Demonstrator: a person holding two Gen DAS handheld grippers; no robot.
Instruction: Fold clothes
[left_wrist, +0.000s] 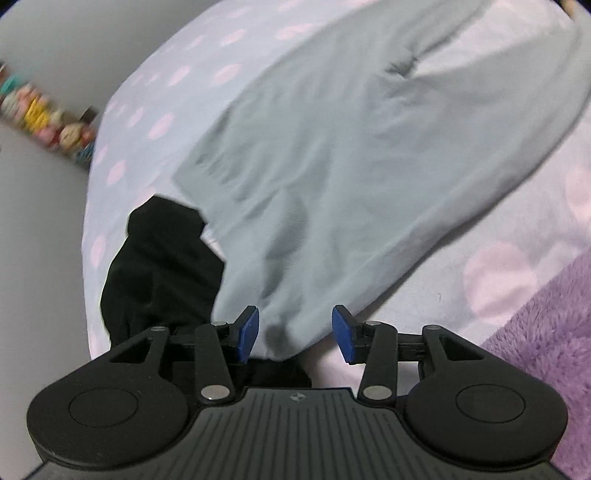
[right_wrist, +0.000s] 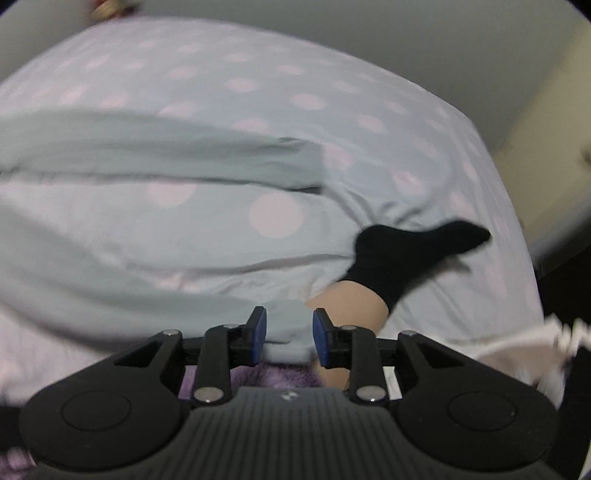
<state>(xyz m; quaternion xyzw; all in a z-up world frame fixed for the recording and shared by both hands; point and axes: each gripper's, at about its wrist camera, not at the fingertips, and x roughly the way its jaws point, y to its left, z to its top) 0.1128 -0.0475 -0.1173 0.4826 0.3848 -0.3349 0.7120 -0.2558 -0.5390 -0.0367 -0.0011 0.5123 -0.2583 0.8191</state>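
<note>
A pale grey-green garment (left_wrist: 332, 166) lies spread on a bed sheet with pink dots (left_wrist: 155, 85). My left gripper (left_wrist: 294, 334) is open, its blue pads on either side of a rounded corner of the garment, not closed on it. In the right wrist view the same garment (right_wrist: 147, 155) stretches across the sheet (right_wrist: 277, 85). My right gripper (right_wrist: 289, 338) is partly open with an edge of the garment between its blue pads; the pads do not press it.
A person's leg in a black sock (right_wrist: 399, 254) rests on the sheet just ahead of my right gripper; the sock also shows in the left wrist view (left_wrist: 162, 266). A purple fuzzy blanket (left_wrist: 546, 339) lies at the right. Colourful toys (left_wrist: 44, 118) line the wall.
</note>
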